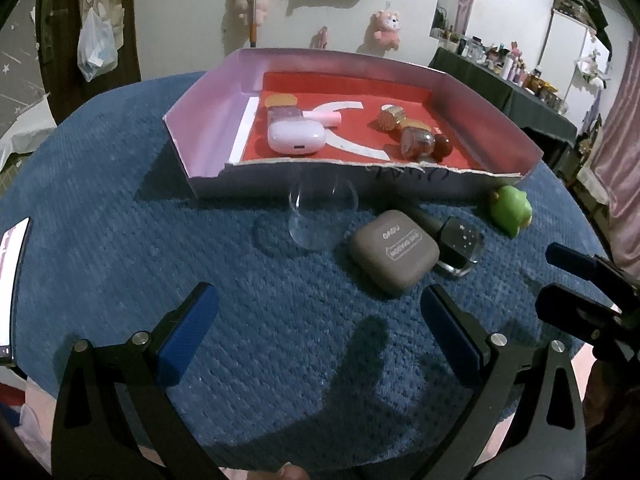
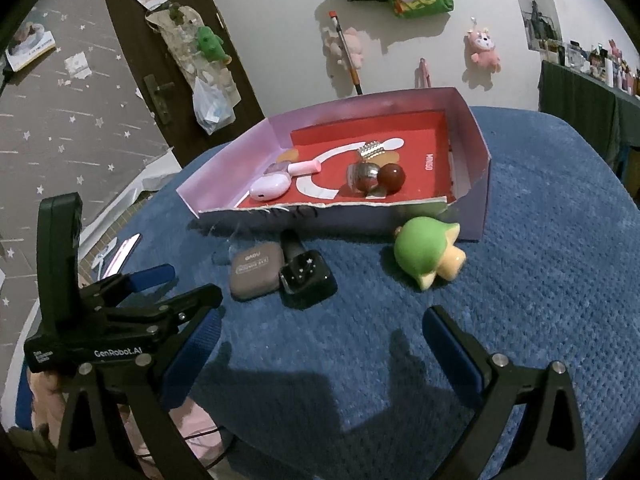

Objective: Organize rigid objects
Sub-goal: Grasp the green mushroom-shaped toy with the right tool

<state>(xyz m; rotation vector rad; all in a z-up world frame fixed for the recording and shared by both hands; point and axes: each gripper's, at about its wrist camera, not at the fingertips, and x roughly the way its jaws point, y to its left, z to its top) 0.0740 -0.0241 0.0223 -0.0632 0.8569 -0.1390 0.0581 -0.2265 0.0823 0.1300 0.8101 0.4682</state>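
A pink cardboard tray with a red floor stands at the back of the blue mat. In it lie a white earbud case, a pink tube, a gold studded piece and glossy brown-red bottles. In front of it on the mat are a clear glass cup, a grey earbud case, a black bottle and a green toy. My left gripper is open and empty, short of the grey case. My right gripper is open and empty, short of the green toy.
A phone lies at the mat's left edge. The right gripper shows at the right of the left wrist view; the left gripper shows at the left of the right wrist view. A cluttered dark table stands at the far right.
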